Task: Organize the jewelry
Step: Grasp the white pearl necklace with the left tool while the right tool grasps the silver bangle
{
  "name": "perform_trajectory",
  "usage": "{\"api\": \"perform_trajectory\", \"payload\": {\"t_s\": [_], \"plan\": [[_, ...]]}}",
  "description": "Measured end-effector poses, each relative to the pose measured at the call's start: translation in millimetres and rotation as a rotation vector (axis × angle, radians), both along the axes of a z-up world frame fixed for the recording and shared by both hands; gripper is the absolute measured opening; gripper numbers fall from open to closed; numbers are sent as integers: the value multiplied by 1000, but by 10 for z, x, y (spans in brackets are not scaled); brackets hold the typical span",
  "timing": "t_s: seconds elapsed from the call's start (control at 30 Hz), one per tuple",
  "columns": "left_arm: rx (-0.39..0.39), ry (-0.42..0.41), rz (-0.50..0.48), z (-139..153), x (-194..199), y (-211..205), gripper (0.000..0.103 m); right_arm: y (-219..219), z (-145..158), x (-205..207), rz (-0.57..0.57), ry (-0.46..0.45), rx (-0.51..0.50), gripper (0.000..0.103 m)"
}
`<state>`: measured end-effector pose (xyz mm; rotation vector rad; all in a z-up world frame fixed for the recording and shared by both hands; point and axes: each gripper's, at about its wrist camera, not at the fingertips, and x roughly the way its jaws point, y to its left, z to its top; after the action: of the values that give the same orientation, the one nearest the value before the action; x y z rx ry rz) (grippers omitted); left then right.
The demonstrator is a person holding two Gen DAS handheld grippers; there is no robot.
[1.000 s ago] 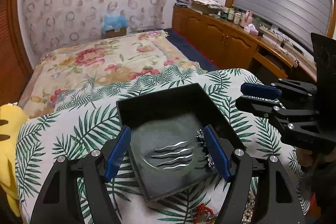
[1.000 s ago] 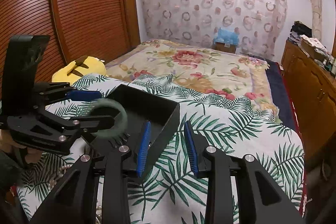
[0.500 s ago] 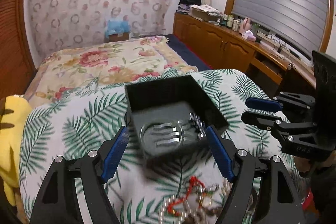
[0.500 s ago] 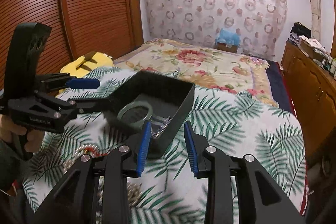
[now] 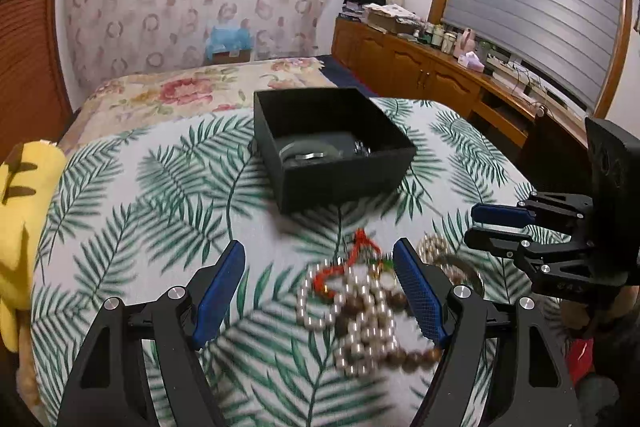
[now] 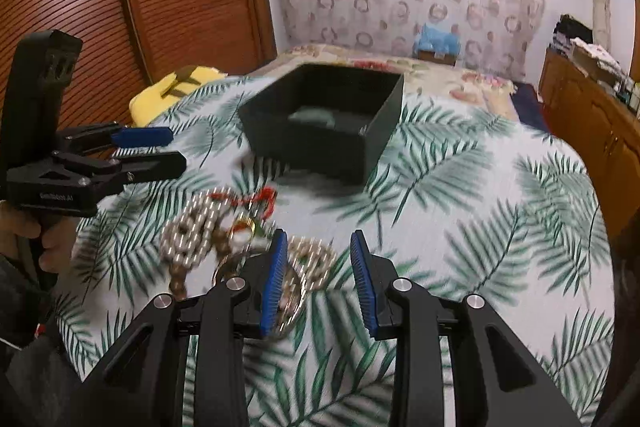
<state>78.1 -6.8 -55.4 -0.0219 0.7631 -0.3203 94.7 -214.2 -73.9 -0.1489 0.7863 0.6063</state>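
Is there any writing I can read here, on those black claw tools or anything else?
Left gripper: small white print on its side, too blurred to read.
Right gripper: faint raised marking on its side, unreadable.
Black box, bedspread, shelf clutter: no legible text.

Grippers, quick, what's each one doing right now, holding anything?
Left gripper: open, holding nothing, above the tangled bead jewelry.
Right gripper: open, narrower gap, nothing between the pads.

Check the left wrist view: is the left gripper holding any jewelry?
No, the left gripper is open, its fingers apart above the bead pile with nothing clamped.
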Motion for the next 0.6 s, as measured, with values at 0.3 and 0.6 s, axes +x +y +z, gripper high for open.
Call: {"api": "perform_trajectory", "payload": {"t_s": [0.3,0.6], "plan": [[1,48,10,-195,-264,116,73,49,-209,-102,28,86,4,26],[-26,86,16,-314,-357,201,73,85,-211,-113,24,74,-19,12]]}}
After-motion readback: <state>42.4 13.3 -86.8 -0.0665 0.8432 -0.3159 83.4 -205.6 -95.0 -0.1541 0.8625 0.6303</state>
